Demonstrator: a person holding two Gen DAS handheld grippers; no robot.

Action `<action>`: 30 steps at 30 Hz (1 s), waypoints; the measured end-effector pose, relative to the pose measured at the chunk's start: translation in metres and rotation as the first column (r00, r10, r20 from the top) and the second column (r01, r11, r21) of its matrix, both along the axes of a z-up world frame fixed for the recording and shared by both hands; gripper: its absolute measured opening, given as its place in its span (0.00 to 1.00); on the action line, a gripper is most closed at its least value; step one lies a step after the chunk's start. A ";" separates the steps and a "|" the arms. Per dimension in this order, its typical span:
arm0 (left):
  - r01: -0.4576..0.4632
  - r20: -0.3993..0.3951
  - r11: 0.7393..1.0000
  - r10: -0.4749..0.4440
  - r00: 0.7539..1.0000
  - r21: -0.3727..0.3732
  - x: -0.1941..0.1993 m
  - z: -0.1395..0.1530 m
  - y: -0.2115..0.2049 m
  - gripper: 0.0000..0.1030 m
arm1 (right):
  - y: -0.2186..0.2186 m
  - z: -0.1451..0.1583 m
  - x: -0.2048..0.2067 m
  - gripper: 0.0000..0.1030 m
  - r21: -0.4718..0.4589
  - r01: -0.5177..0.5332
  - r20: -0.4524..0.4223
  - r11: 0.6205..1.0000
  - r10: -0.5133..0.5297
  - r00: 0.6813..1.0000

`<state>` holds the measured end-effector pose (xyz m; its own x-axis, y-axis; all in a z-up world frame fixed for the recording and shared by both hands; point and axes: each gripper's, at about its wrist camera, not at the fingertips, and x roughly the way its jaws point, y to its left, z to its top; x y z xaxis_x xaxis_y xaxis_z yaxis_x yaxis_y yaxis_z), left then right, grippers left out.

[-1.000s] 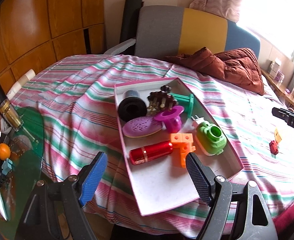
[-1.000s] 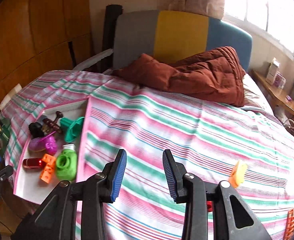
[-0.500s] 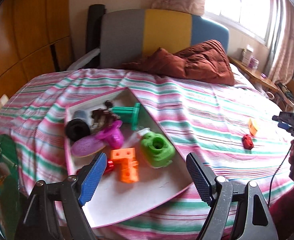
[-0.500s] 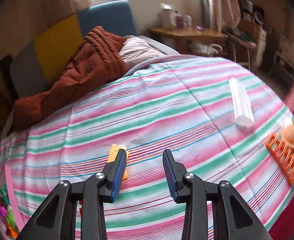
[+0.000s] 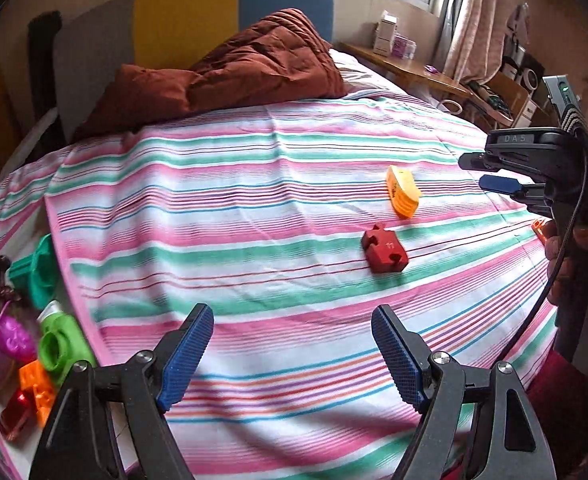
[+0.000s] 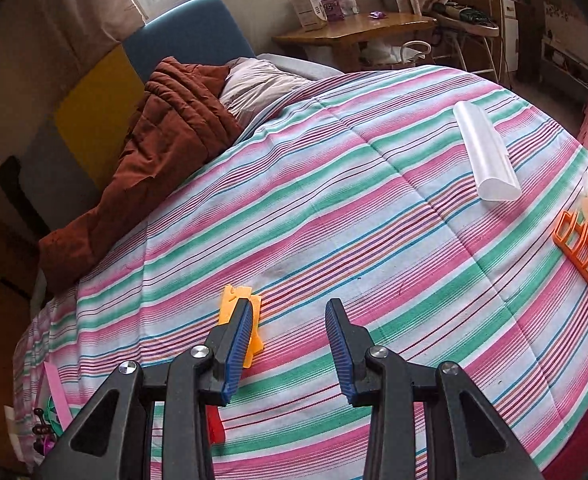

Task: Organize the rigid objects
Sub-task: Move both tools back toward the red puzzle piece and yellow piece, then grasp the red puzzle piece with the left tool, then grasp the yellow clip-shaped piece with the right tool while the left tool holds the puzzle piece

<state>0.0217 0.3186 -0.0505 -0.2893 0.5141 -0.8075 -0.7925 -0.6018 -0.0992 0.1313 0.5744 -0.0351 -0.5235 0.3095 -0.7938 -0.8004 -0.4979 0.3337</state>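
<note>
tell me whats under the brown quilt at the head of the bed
The brown quilt lies bunched on the striped bedspread, and a pale pillow pokes out from beneath its edge. Anything else under it is covered.

Striped bedspread [image 5: 254,208] is showing as woven cloth, matt, lightly creased. Rust-brown quilt [image 5: 230,68] is looking puffy, stitched, with a faint sheen. Red puzzle-shaped block [image 5: 385,249] and orange piece [image 5: 404,192] are reading as hard moulded plastic, matt to satin. White tube [image 6: 486,152] is appearing translucent, smooth plastic. Gripper pads [image 5: 184,356] are showing blue, finely ribbed, rubbery; frames matt black with bright metal screws. Side table [image 6: 354,28] is gleaming as varnished wood.
</note>
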 end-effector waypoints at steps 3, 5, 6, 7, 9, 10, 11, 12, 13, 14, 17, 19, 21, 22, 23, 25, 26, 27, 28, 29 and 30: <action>0.037 0.038 0.999 -0.037 0.999 -0.003 0.000 -0.007 0.030 0.79 | 0.002 -0.001 0.001 0.36 -0.017 0.000 -0.012 1.000 0.000 1.000; 0.052 0.058 0.999 -0.051 0.997 -0.013 -0.001 -0.012 0.048 0.79 | 0.004 -0.002 0.002 0.36 -0.030 0.001 -0.017 1.000 -0.001 1.000; 0.066 0.071 0.998 -0.065 0.995 -0.016 -0.001 -0.015 0.057 0.79 | 0.004 -0.002 0.002 0.36 -0.038 0.000 -0.019 0.999 -0.001 1.000; 0.077 0.084 0.997 -0.076 0.994 -0.016 -0.001 -0.017 0.065 0.79 | 0.005 -0.003 0.002 0.36 -0.045 -0.001 -0.022 0.999 0.000 1.000; 0.083 0.086 0.996 -0.082 0.993 -0.017 -0.001 -0.020 0.079 0.79 | 0.006 -0.004 0.002 0.36 -0.056 -0.003 -0.024 0.998 0.001 1.000; 0.091 0.090 0.996 -0.089 0.992 -0.015 -0.002 -0.022 0.085 0.79 | 0.006 -0.005 0.001 0.36 -0.060 -0.005 -0.023 0.998 0.004 1.000; 0.094 0.091 0.995 -0.092 0.992 -0.018 -0.002 -0.024 0.092 0.79 | 0.006 -0.005 0.000 0.36 -0.063 -0.009 -0.024 0.998 0.008 1.000; 0.089 0.085 0.996 -0.086 0.993 -0.026 -0.004 -0.027 0.097 0.79 | 0.006 -0.005 -0.001 0.36 -0.067 -0.014 -0.025 0.998 0.012 1.000; 0.081 0.070 0.996 -0.078 0.995 -0.042 -0.005 -0.031 0.103 0.79 | 0.006 -0.006 -0.002 0.36 -0.070 -0.019 -0.026 0.997 0.017 1.000; 0.077 0.054 0.995 -0.074 0.996 -0.066 -0.006 -0.035 0.109 0.79 | 0.006 -0.006 -0.002 0.36 -0.073 -0.023 -0.026 0.997 0.021 0.999; 0.071 0.046 0.993 -0.067 0.997 -0.089 -0.010 -0.047 0.113 0.77 | 0.005 -0.007 -0.004 0.36 -0.080 -0.030 -0.026 0.996 0.028 0.999; 0.059 0.007 0.994 -0.058 0.998 -0.090 -0.009 -0.047 0.108 0.59 | 0.006 -0.008 -0.004 0.36 -0.085 -0.029 -0.025 0.996 0.027 0.999; 0.045 -0.007 0.996 -0.046 0.999 -0.073 -0.013 -0.045 0.099 0.32 | 0.007 -0.009 -0.004 0.36 -0.089 -0.028 -0.023 0.996 0.026 0.999; 0.047 0.027 0.997 -0.045 0.999 -0.055 -0.017 -0.045 0.092 0.32 | 0.007 -0.010 -0.004 0.36 -0.091 -0.029 -0.022 0.995 0.027 0.999; 0.046 0.041 0.998 -0.045 0.998 -0.042 -0.019 -0.045 0.086 0.32 | 0.007 -0.010 -0.004 0.36 -0.092 -0.029 -0.020 0.995 0.028 0.999; 0.042 0.032 0.998 -0.040 0.999 -0.040 -0.019 -0.044 0.073 0.32 | 0.007 -0.011 -0.004 0.36 -0.094 -0.032 -0.014 0.995 0.031 0.999; 0.043 0.020 0.998 -0.042 0.999 -0.040 -0.017 -0.044 0.065 0.32 | 0.007 -0.012 -0.004 0.36 -0.095 -0.031 -0.010 0.995 0.031 0.999; 0.045 0.005 0.998 -0.045 0.999 -0.039 -0.013 -0.044 0.058 0.32 | 0.007 -0.013 -0.004 0.36 -0.099 -0.030 -0.007 0.995 0.029 1.000; 0.045 -0.008 0.998 -0.045 0.999 -0.038 -0.009 -0.044 0.049 0.32 | 0.008 -0.014 -0.004 0.36 -0.105 -0.027 -0.005 0.994 0.026 1.000; 0.043 -0.016 0.998 -0.044 0.999 -0.036 -0.006 -0.045 0.042 0.32 | 0.009 -0.016 -0.004 0.36 -0.114 -0.022 -0.004 0.993 0.022 1.000; 0.043 -0.024 0.998 -0.044 0.999 -0.035 -0.003 -0.045 0.036 0.32 | 0.010 -0.018 -0.003 0.36 -0.123 -0.016 -0.002 0.992 0.016 1.000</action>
